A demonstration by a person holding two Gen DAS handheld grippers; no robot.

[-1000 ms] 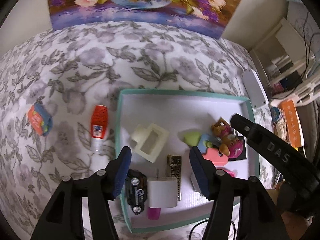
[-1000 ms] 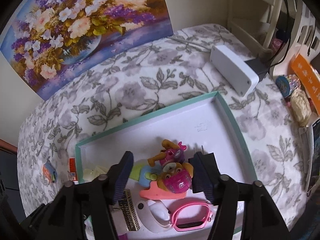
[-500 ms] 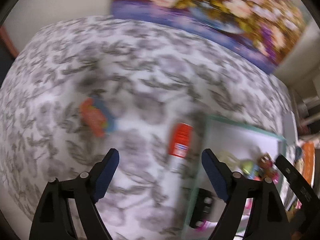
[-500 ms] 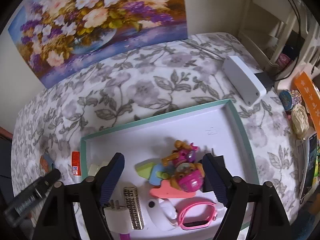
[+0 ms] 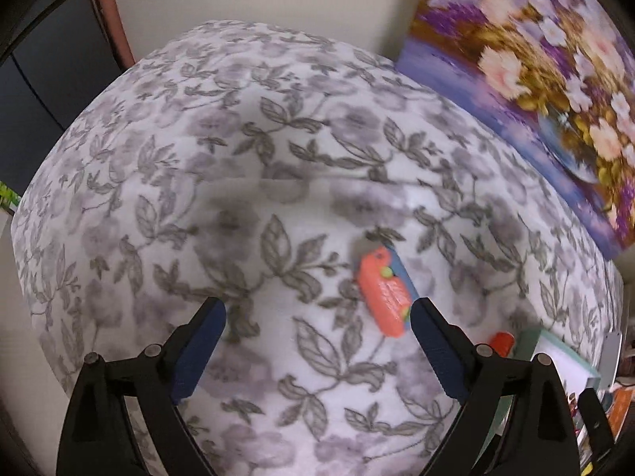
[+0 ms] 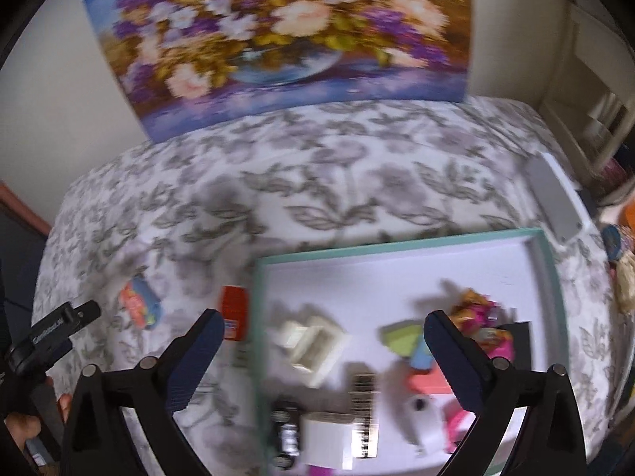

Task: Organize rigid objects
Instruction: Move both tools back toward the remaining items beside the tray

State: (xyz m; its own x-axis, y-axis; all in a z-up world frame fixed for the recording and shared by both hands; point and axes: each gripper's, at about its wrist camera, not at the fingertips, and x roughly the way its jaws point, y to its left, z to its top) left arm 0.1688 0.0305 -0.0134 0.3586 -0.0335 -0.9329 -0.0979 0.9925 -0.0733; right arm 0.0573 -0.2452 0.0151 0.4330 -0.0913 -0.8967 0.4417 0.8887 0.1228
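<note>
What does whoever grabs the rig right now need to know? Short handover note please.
Left gripper: open, fingers empty, jaws just been opening, above the cloth beside the orange-and-blue toy.
Right gripper: open, empty, jaws just been opening, above the teal tray's left edge.
Done: tray already holds the cream frame, toy car, white charger, pup figures and other small pieces.
Left: the orange-and-blue toy and the red glue stick lie on the cloth outside the tray.

No text readable: print on orange packet, red tube, black gripper arm blurred.
</note>
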